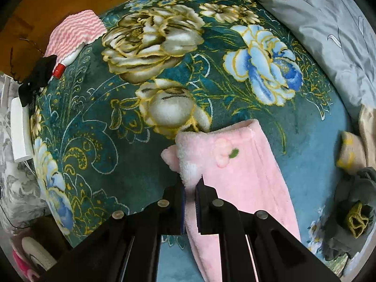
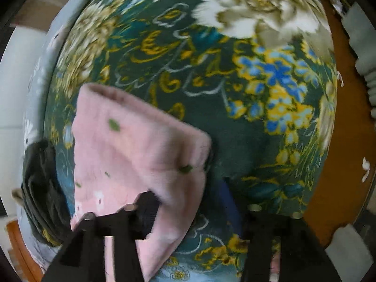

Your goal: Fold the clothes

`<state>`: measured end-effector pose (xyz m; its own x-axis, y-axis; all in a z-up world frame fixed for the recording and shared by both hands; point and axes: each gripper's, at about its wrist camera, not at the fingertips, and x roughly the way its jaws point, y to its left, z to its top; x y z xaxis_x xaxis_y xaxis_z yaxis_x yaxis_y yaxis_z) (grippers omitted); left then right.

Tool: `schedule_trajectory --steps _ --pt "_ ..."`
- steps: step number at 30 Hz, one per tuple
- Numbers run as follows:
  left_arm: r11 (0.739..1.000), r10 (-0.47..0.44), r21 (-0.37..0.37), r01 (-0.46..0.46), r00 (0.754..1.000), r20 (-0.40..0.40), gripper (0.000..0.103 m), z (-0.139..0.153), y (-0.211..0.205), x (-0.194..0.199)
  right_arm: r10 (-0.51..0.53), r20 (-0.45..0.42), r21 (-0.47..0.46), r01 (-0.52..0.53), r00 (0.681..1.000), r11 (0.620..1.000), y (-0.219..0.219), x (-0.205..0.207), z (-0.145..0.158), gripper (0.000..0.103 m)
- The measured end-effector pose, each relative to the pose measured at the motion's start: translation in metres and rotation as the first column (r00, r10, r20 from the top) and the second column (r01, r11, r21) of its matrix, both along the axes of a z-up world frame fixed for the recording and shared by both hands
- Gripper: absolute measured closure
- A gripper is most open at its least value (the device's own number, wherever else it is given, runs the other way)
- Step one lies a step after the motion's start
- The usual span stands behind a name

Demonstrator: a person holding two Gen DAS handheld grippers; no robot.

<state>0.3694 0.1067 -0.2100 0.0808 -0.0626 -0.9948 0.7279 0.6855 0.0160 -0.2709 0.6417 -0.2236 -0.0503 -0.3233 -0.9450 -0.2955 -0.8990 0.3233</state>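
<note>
A pink fleece garment (image 1: 237, 178) with flower appliqués lies on the dark green floral blanket (image 1: 150, 75). My left gripper (image 1: 190, 189) is shut on a corner of the pink garment, with fabric pinched between its jaws. In the right wrist view the pink garment (image 2: 138, 150) lies folded over at lower left. My right gripper (image 2: 195, 208) is open, its left finger (image 2: 145, 209) resting against the garment's edge and its right finger over the blanket (image 2: 235, 122). The right wrist view is motion-blurred.
A grey floral quilt (image 1: 324, 23) lies at the upper right. A pink-and-white striped cloth (image 1: 75, 33) and a black item (image 1: 37, 77) sit at the left edge. Grey and yellow socks (image 1: 352, 216) lie at the right. A dark garment (image 2: 42, 188) lies left of the pink one.
</note>
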Motion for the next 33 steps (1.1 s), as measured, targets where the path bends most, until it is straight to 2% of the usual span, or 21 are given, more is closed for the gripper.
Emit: schedule_trajectory --steps 3,5,6,7,10,12,14,16,18,20,21,23,24,27,29,31,33 --pt "1.0 0.011 -0.005 -0.011 1.0 0.0 0.096 0.001 0.001 -0.002 -0.062 0.009 -0.076 0.062 0.998 0.995 0.005 -0.001 -0.013 0.046" --pt "1.0 0.016 -0.012 -0.016 1.0 -0.001 0.096 0.004 0.001 -0.004 -0.107 0.022 -0.116 0.109 0.994 0.987 0.004 0.0 -0.021 0.057" --pt "1.0 0.009 -0.018 -0.009 1.0 -0.002 0.096 0.006 0.0 -0.006 -0.128 0.031 -0.119 0.131 0.991 0.984 0.002 0.001 -0.022 0.075" --pt "1.0 0.001 -0.025 -0.001 1.0 -0.003 0.096 0.008 -0.001 -0.008 -0.147 0.041 -0.118 0.151 0.988 0.981 0.0 0.001 -0.022 0.084" --pt "0.997 0.011 -0.077 -0.015 0.999 -0.049 0.097 0.023 -0.007 -0.013 -0.16 0.029 -0.156 0.162 0.987 0.974 -0.012 -0.01 -0.003 0.092" --pt "0.991 -0.003 -0.135 -0.008 0.996 -0.085 0.097 0.039 -0.015 -0.019 -0.119 -0.022 -0.199 0.113 0.993 0.973 -0.026 -0.032 0.024 0.093" --pt "0.98 -0.043 -0.2 0.021 0.993 -0.109 0.097 0.059 -0.026 -0.028 -0.035 -0.121 -0.253 0.004 0.992 0.967 -0.048 -0.064 0.066 0.093" --pt "0.957 -0.088 -0.286 0.048 0.987 -0.131 0.097 0.085 -0.03 -0.034 0.03 -0.223 -0.297 -0.097 0.974 0.95 -0.067 -0.088 0.106 0.093" --pt "0.931 -0.101 -0.364 0.035 0.981 -0.164 0.097 0.108 -0.022 -0.031 0.067 -0.315 -0.321 -0.173 0.947 0.931 -0.08 -0.096 0.142 0.093" --pt "0.914 -0.099 -0.406 0.013 0.976 -0.192 0.097 0.118 -0.008 -0.023 0.068 -0.372 -0.329 -0.2 0.926 0.923 -0.076 -0.1 0.167 0.093" --pt "0.914 -0.095 -0.405 0.01 0.977 -0.193 0.097 0.115 0.001 -0.021 0.068 -0.38 -0.322 -0.2 0.923 0.926 -0.072 -0.102 0.169 0.093" --pt "0.916 -0.089 -0.401 0.005 0.977 -0.192 0.097 0.109 0.02 -0.017 0.09 -0.356 -0.275 -0.197 0.93 0.941 -0.061 -0.104 0.155 0.093" --pt "0.928 -0.078 -0.374 0.003 0.98 -0.185 0.097 0.096 0.028 -0.016 0.112 -0.323 -0.242 -0.197 0.94 0.95 -0.06 -0.106 0.14 0.093" --pt "0.964 0.033 -0.253 -0.087 0.978 -0.208 0.097 0.04 0.049 -0.01 0.158 -0.193 -0.133 -0.186 0.968 0.974 -0.054 -0.114 0.085 0.093" --pt "0.979 0.079 -0.169 -0.11 0.98 -0.181 0.097 0.009 0.06 -0.009 0.175 -0.094 -0.053 -0.181 0.98 0.982 -0.048 -0.12 0.045 0.093" --pt "0.985 0.113 -0.112 -0.134 0.977 -0.181 0.097 -0.012 0.069 -0.009 0.176 -0.04 -0.005 -0.176 0.984 0.984 -0.043 -0.117 0.026 0.093" --pt "0.982 0.126 -0.117 -0.149 0.975 -0.184 0.097 -0.015 0.074 -0.009 0.166 -0.033 0.005 -0.166 0.986 0.986 -0.039 -0.115 0.024 0.092"
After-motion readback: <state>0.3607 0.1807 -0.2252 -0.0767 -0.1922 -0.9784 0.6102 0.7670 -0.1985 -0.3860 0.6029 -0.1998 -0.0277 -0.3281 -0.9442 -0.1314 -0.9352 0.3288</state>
